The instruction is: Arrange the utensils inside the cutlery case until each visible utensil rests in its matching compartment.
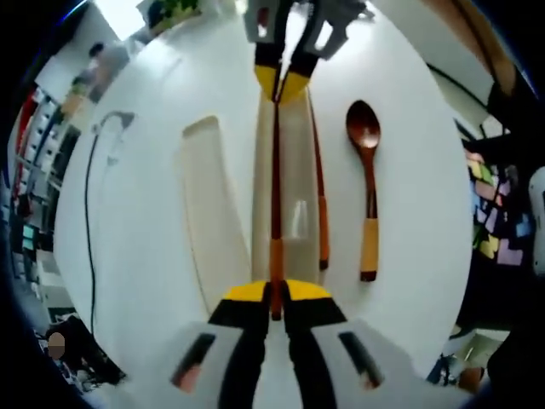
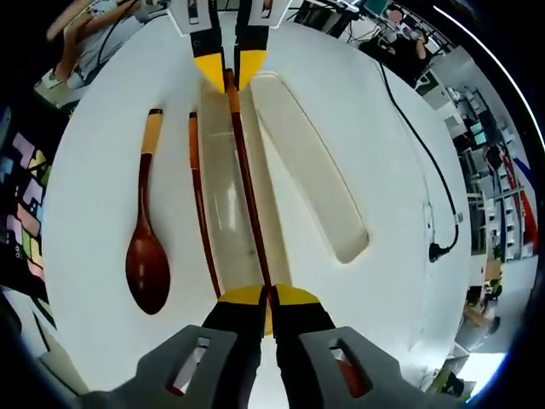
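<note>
you're pinching one chopstick at both ends — left gripper, right gripper | looks over the case | pulling unevenly risks dropping it

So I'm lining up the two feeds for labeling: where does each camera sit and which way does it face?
Left gripper view: rides the left gripper, looking along the chopstick toward the right gripper; spoon on its right.
Right gripper view: rides the right gripper, facing back at the left gripper; the spoon on its left.
Shared: cutlery case, white table, second chopstick.
</note>
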